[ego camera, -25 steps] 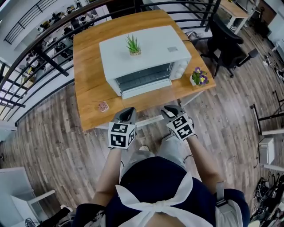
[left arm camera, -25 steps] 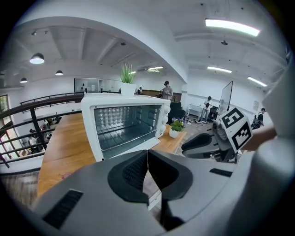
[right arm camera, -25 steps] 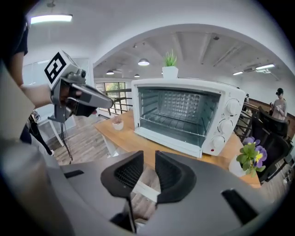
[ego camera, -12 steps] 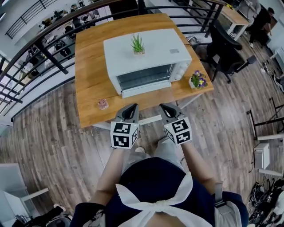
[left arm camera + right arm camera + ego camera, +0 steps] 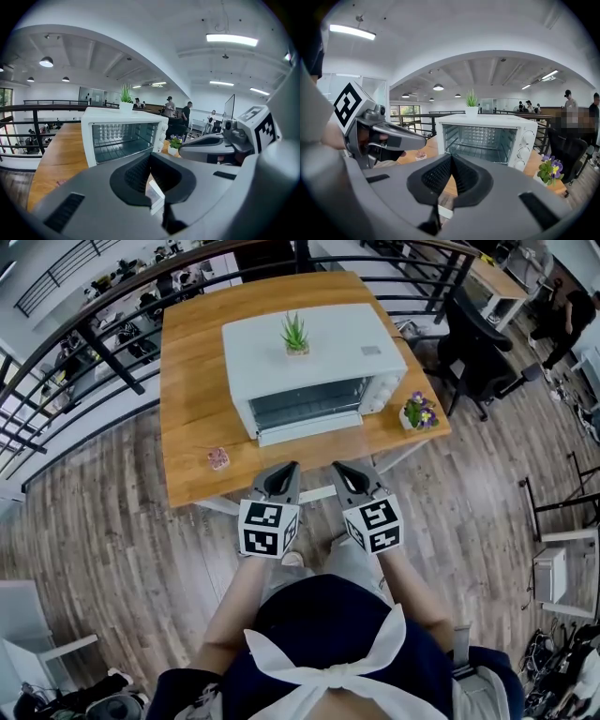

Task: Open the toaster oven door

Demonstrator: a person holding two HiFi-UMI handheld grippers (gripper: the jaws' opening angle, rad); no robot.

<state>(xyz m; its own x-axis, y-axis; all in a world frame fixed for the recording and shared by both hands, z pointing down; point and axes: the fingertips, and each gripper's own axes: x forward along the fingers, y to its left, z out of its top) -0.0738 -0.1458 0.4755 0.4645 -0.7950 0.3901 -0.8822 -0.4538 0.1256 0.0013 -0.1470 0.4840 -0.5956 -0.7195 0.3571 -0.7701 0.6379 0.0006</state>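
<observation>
While the wooden table (image 5: 187,409) fills the upper middle of the head view, the white toaster oven (image 5: 328,367) sits near its centre, at twelve o'clock from both grippers, with its front turned toward the person. Its glass door (image 5: 305,404) looks shut, and the racks show through the pane. I judge the oven a light sheet-metal box that could slide on the smooth wood if the door is tugged hard. The door itself is stiff and probably hinged along its lower edge, and the pane is the fragile part. The hold belongs on the handle bar across the door, though I cannot make that bar out clearly. The left gripper (image 5: 284,472) and right gripper (image 5: 343,471) hang side by side short of the table's six o'clock edge, both clenched on nothing. A small potted plant (image 5: 294,334) stands on the oven's roof, and a flower pot (image 5: 419,412) sits at its three o'clock.
</observation>
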